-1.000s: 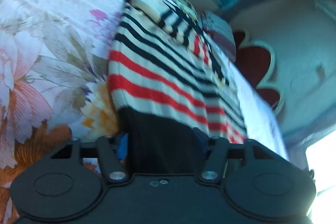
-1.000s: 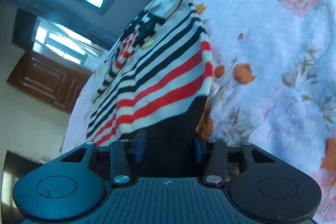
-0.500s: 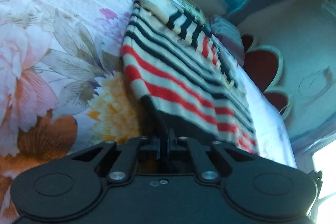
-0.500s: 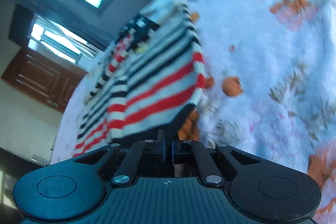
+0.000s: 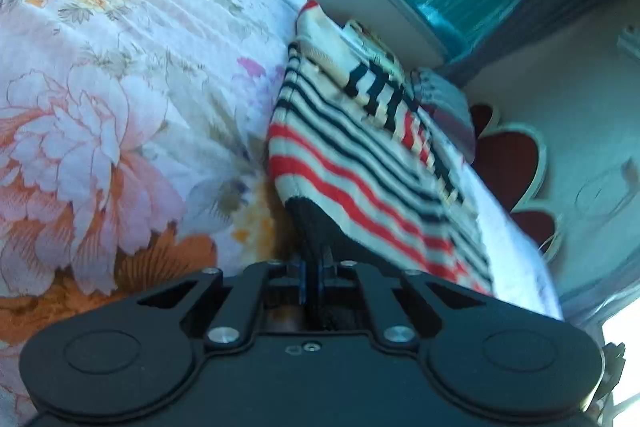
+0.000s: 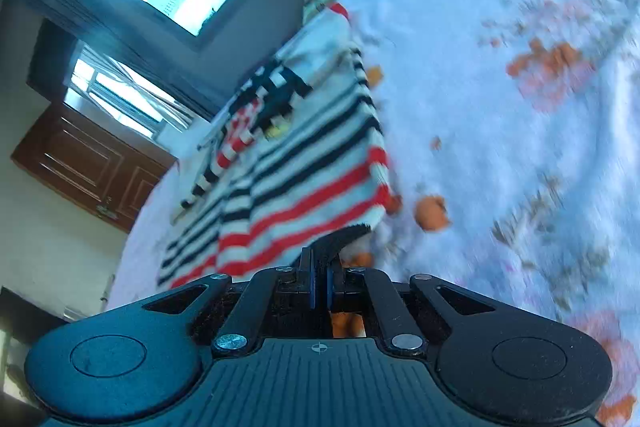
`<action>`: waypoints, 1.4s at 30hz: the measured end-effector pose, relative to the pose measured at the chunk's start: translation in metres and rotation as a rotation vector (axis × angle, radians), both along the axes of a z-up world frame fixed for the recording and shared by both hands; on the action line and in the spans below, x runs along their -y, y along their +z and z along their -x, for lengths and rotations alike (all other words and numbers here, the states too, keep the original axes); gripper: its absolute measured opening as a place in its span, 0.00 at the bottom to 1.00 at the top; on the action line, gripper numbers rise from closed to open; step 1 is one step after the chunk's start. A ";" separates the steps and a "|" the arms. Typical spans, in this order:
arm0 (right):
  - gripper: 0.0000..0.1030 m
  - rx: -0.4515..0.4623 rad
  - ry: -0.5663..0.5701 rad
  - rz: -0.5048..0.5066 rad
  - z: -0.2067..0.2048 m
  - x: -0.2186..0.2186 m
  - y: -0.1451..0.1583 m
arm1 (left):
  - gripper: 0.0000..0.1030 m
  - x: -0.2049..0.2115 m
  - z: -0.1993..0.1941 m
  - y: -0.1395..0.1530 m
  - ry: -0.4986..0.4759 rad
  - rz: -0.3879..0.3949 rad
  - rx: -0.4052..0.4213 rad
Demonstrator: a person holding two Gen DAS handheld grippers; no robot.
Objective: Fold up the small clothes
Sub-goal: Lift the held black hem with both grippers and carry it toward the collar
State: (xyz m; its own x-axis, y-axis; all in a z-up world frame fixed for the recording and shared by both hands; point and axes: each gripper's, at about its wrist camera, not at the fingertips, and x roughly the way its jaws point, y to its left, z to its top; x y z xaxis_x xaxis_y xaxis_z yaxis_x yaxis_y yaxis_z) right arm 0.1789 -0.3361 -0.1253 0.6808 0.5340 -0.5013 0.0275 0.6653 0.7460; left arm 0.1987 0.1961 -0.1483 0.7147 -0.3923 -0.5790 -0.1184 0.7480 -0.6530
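- Floral bedsheet (image 5: 120,115) under a window carries the striped knit sweater (image 5: 360,163), which lies lengthwise away from both cameras.
- Left gripper (image 5: 311,277), open around the sweater's dark hem a second ago, is now clenched on its left corner.
- Right gripper (image 6: 319,285) has likewise clamped the sweater's right hem corner (image 6: 344,237), lifting it off the sheet.
- Judgement: both corners secured, the hem can be carried toward the collar.

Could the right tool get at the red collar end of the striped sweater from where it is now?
Probably not yet: the right tool is shut on the striped sweater at its dark hem, and the red collar end lies at the garment's far end.
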 end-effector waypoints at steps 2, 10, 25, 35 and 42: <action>0.04 0.039 0.001 -0.010 -0.011 -0.002 0.016 | 0.04 -0.002 -0.007 0.010 0.020 0.034 0.022; 0.04 0.140 -0.024 -0.042 -0.124 0.000 0.078 | 0.04 0.010 -0.115 0.081 0.023 -0.018 0.158; 0.04 0.025 0.002 -0.059 -0.365 0.006 0.028 | 0.04 0.024 -0.332 0.056 -0.027 -0.216 0.039; 0.86 0.211 -0.124 0.094 -0.368 0.011 0.025 | 0.68 0.026 -0.351 0.036 0.064 -0.231 0.158; 0.48 0.250 0.047 0.248 -0.363 -0.013 0.031 | 0.56 0.036 -0.359 0.039 -0.027 -0.384 0.136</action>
State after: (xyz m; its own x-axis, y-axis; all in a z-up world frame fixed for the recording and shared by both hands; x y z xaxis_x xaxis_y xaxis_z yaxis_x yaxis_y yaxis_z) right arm 0.5416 -0.3226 -0.0940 0.7763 0.4510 -0.4405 -0.1709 0.8231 0.5415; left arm 0.5573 0.1603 -0.1089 0.7872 -0.1857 -0.5881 -0.0271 0.9423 -0.3338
